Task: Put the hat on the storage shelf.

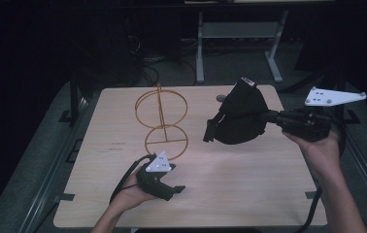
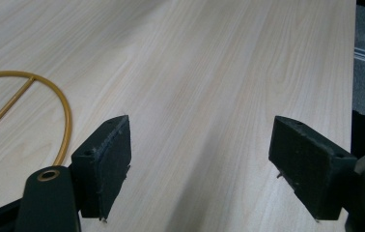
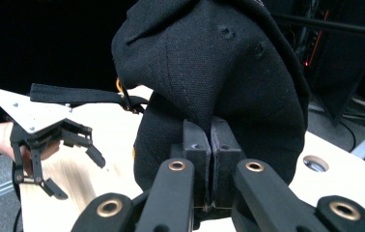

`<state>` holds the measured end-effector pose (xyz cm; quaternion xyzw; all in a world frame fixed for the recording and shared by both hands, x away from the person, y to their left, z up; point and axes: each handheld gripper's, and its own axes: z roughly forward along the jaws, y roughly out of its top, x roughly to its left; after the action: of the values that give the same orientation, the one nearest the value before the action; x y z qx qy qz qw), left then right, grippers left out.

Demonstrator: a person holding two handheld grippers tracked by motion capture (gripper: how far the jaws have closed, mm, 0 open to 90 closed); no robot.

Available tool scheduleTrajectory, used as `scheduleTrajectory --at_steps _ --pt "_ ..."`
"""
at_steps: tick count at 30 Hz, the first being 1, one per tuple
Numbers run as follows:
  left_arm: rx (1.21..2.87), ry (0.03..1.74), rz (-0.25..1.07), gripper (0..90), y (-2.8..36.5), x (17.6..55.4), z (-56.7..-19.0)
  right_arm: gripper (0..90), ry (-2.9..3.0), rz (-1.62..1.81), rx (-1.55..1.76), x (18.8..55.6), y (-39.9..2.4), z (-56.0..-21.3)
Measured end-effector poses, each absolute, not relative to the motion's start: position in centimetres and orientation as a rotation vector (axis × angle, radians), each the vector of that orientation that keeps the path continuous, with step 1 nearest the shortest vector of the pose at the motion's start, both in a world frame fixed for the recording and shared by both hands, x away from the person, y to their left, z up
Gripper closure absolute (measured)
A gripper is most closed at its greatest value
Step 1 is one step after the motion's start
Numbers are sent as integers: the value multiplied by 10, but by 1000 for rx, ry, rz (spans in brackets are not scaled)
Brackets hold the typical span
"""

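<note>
High view: pale wooden table point(image 1: 249, 194) stands in a dark room.

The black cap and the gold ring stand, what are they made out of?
The black cap looks like woven cloth, matte: you can see the weave, stitched seams and small sewn eyelets. It sags where the right tool pinches it. The gold ring stand looks like thin metal wire with a shiny golden coat; whether that coat is paint or plating, I cannot tell.
</note>
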<state>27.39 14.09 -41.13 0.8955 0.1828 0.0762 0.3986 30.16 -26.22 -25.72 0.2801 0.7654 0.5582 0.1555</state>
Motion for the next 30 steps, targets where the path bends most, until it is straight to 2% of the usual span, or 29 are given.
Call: scheduleTrajectory --at_steps 11,30 --pt "2235 491 195 228 147 277 -409 881 2179 1636 754 313 -246 -237" --pt "2236 487 179 232 148 277 -410 880 2321 1578 590 346 -171 -199"
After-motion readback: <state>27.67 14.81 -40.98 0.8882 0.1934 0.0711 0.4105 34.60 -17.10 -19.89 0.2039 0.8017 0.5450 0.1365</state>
